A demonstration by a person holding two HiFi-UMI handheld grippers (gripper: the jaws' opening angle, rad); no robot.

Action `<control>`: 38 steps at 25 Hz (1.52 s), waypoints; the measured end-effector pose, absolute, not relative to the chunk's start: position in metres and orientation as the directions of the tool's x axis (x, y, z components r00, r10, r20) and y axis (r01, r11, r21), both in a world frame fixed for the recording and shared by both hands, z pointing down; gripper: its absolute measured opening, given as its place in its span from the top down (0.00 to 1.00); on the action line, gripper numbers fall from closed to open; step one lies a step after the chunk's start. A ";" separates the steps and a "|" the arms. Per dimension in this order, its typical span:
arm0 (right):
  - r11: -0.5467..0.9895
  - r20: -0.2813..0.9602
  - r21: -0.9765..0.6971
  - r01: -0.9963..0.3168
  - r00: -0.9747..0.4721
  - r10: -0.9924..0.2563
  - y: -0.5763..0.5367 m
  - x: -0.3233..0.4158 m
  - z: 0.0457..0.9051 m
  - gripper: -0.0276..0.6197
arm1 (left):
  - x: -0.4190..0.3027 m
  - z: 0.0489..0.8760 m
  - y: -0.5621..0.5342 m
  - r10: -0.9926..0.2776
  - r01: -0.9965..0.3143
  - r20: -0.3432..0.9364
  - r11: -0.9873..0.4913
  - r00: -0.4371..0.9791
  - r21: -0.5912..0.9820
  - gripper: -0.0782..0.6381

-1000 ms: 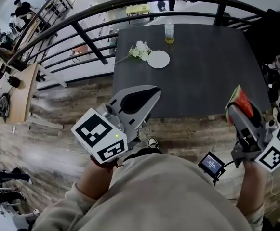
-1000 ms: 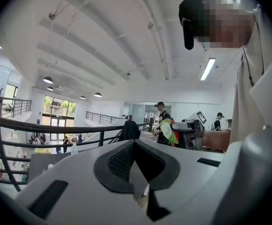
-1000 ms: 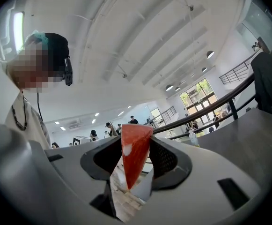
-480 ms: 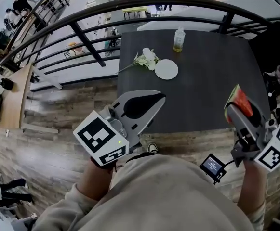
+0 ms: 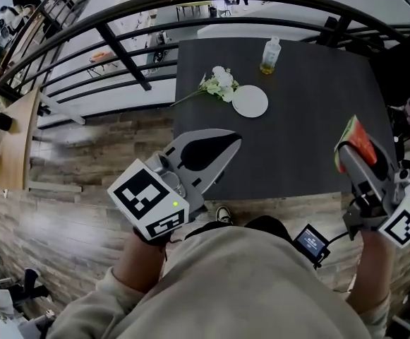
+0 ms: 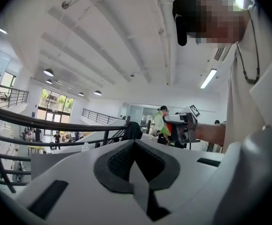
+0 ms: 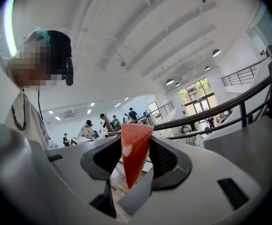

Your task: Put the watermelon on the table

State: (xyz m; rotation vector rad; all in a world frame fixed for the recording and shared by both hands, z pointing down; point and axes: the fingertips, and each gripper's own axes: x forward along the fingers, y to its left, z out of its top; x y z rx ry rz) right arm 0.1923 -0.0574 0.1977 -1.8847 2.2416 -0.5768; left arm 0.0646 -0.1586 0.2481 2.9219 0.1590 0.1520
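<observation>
Clamping a watermelon (image 7: 134,149) wedge, my right tongs (image 7: 136,165) have both pads pressed on its flat sides. Wedge notes: red flesh, one pale spot near the top, narrow point hanging down between the jaws, broad end up. Head view shows its outer edge as green rind over the red. It stands upright at the tong tips, in the air, and shows against the near right part of the table (image 5: 310,111); not set down.

Left tongs (image 5: 227,143): jaws together, nothing between them, showing across the table's near left edge.

Table top is dark and square. Toward its far left side lies a white plate (image 5: 250,102), with a small bunch of white flowers (image 5: 219,83) touching its left rim. A clear bottle (image 5: 269,55) with yellowish liquid stands upright near the far edge, apart from the plate. A dark curved railing (image 5: 141,9) runs just beyond the table. Wood-plank floor (image 5: 85,189) lies to the left.
</observation>
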 end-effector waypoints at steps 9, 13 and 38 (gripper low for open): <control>0.149 0.112 -0.437 -0.887 -0.218 -0.969 -0.073 0.227 0.204 0.65 | 0.070 0.255 -0.172 0.054 0.025 0.123 -0.973 0.991 0.231 0.88; 0.213 0.089 -0.444 -0.871 -0.279 -0.956 -0.096 0.246 0.200 0.65 | 0.084 0.250 -0.181 -0.001 -0.032 0.138 -0.975 0.990 0.222 0.88; 0.359 0.062 -0.472 -0.805 -0.436 -0.898 -0.120 0.340 0.214 0.65 | 0.190 0.234 -0.175 -0.099 -0.136 0.174 -0.967 0.980 0.214 0.88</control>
